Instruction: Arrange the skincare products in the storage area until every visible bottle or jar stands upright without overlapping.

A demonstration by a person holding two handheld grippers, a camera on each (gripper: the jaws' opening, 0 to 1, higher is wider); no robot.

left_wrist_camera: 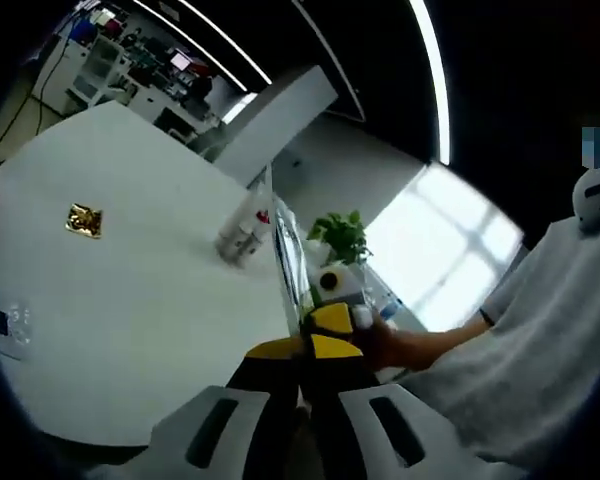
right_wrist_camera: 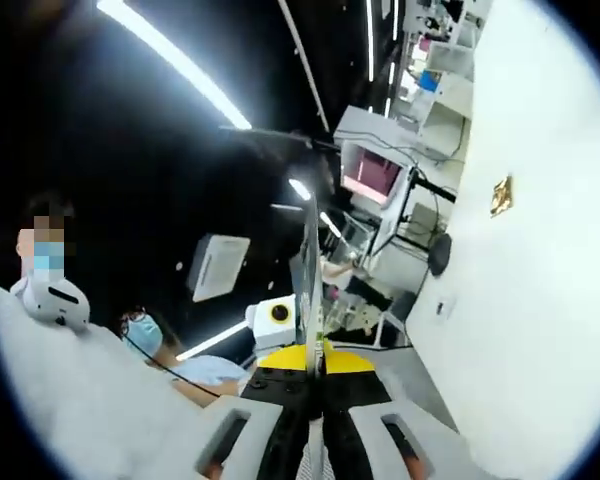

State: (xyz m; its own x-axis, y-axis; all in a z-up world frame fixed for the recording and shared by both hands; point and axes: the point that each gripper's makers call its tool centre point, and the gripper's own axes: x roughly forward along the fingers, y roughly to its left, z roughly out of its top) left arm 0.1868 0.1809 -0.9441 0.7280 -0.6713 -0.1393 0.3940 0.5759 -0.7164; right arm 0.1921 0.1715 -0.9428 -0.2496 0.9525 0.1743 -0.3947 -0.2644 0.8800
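My left claw and right claw both pinch the clear panel edge-on. I should carry it level, clear of the bottles beside it on the surface.

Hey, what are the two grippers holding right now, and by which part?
Both the left gripper and right gripper are shut on the edge of a thin clear panel, seen edge-on.

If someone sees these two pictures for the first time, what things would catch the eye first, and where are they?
In the left gripper view, a clear bottle with a red mark lies on its side near the far edge of the big white table, with a small gold packet to its left. The left gripper, yellow-tipped, rises from the bottom, jaws shut. In the right gripper view, the right gripper is shut on a thin clear sheet seen edge-on.
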